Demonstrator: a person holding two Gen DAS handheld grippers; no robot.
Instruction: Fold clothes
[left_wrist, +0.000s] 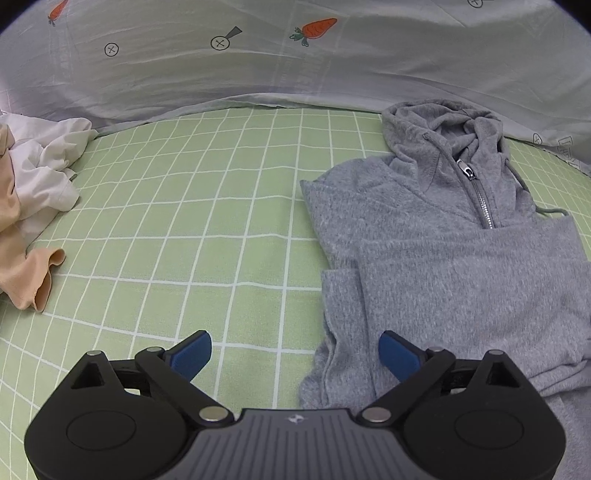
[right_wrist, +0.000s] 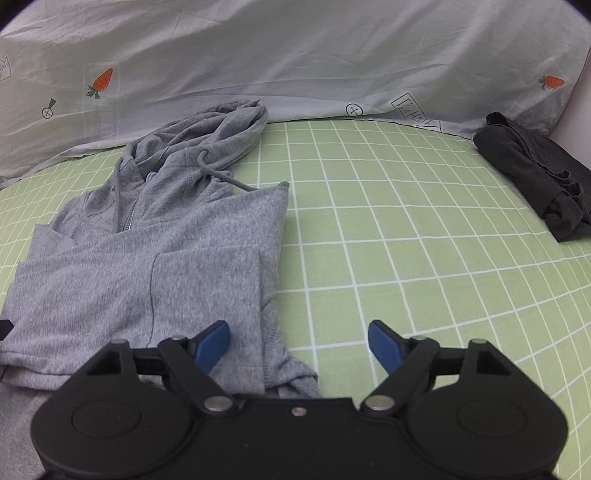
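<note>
A grey zip hoodie (left_wrist: 443, 258) lies on the green checked sheet (left_wrist: 207, 229) with its hood toward the back and both sleeves folded across the chest. It also shows in the right wrist view (right_wrist: 147, 266). My left gripper (left_wrist: 295, 356) is open and empty, just above the hoodie's near left edge. My right gripper (right_wrist: 299, 345) is open and empty, over the hoodie's near right edge, its left finger above the fabric.
A crumpled white and peach garment pile (left_wrist: 33, 206) lies at the far left. A folded dark grey garment (right_wrist: 535, 177) lies at the back right. A grey carrot-print quilt (right_wrist: 295, 66) is bunched along the back of the bed.
</note>
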